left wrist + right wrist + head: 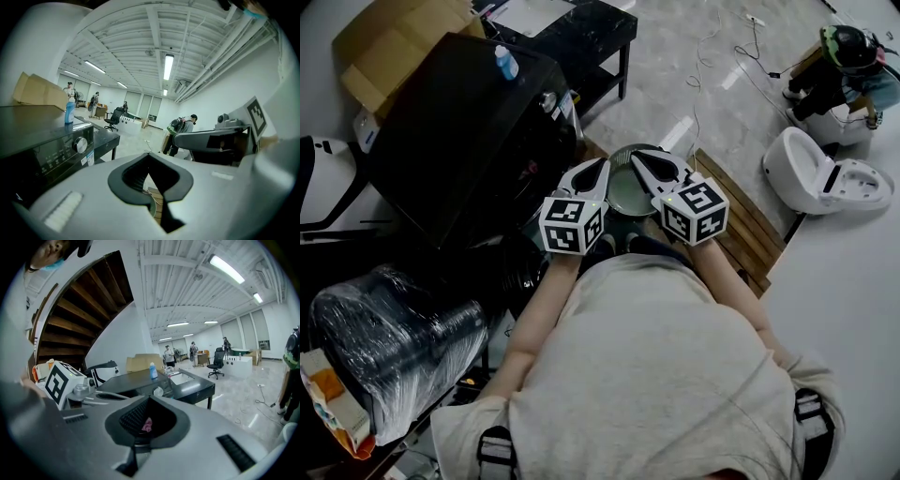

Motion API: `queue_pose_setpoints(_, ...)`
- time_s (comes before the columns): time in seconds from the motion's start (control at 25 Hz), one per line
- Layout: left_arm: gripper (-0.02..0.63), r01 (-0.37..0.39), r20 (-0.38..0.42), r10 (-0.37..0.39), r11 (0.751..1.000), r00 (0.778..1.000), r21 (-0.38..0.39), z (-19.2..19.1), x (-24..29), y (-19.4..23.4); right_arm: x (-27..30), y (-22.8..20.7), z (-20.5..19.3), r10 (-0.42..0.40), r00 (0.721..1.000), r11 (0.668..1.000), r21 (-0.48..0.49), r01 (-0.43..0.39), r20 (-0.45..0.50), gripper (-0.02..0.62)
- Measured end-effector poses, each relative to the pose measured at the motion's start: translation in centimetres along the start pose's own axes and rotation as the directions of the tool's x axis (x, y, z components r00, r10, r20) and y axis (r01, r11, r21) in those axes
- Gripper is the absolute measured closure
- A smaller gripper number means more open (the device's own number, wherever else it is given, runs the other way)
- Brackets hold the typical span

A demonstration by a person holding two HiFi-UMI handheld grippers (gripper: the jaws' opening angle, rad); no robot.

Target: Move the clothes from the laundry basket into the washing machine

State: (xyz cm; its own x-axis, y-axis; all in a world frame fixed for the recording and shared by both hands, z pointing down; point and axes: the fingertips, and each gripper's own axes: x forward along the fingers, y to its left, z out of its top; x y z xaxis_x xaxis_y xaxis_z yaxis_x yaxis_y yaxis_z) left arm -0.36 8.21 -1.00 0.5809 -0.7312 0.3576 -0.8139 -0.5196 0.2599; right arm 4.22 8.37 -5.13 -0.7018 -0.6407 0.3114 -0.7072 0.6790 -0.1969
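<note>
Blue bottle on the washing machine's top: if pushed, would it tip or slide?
The blue bottle stands upright, tall and narrow, on the washing machine, so a push high up would probably tip it. The bottle and the machine's glossy top both look smooth, so a low push may slide it instead. It is probably light, though its fill level cannot be seen.

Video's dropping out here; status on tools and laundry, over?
Left tool, right tool shut, empty. Round tub just ahead, contents unclear. Washing machine at left; nothing seen blocking.
</note>
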Motion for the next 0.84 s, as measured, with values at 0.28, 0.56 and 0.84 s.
queue_pose_setpoints(0.28, 0.597, 0.026, -0.011, -0.025, 0.998, 1.000, 0.054, 0.1, 0.3, -0.7, -0.1, -0.6, -0.3, -0.017, 1.000, 1.000, 0.006, 0.017, -0.012, 0.587)
queue_pose_setpoints(0.56, 0.597, 0.030, -0.029, -0.028, 0.998, 0.999, 0.058, -0.3, 0.9, -0.6, -0.2, -0.9, -1.0, -0.037, 0.999, 0.999, 0.021, 0.037, -0.021, 0.586)
queue_pose_setpoints(0.84, 0.597, 0.032, -0.016, -0.031, 0.998, 0.999, 0.056, 0.3, 1.7, -0.3, 0.1, -1.6, -0.6, -0.062, 0.998, 0.998, 0.007, 0.062, -0.025, 0.586)
